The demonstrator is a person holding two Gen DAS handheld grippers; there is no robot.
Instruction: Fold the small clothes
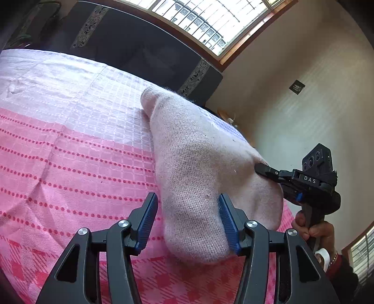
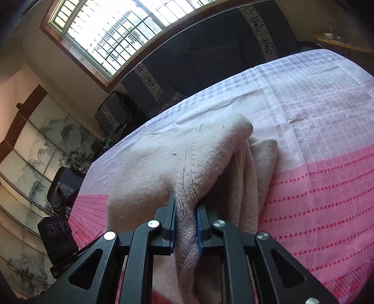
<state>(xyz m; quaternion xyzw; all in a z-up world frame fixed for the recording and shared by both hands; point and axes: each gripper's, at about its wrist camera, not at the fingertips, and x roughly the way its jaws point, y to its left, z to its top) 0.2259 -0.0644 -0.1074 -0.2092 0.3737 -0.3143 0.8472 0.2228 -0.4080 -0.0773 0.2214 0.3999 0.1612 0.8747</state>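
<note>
A small pale pink knit garment (image 1: 198, 159) lies on the pink checked bedspread (image 1: 70, 152), one end lifted off it. My left gripper (image 1: 187, 198) is open, and the garment's near end hangs between its blue pads. The right pad (image 1: 228, 222) touches the knit; the left pad (image 1: 147, 219) stands a little apart from it. From the right side, my right gripper (image 1: 260, 168) pinches the garment's edge. The right wrist view shows this right gripper (image 2: 185, 205) shut on a raised fold of the garment (image 2: 163, 159), with more folded layers (image 2: 254, 168) just to its right.
A dark headboard (image 1: 140, 46) and a barred window (image 1: 198, 21) stand beyond the bed's far edge. A person's hand (image 1: 313, 231) holds the right gripper's handle. The left gripper's body (image 2: 58, 238) shows at the bed's left side. Painted wardrobe panels (image 2: 35, 152) line that wall.
</note>
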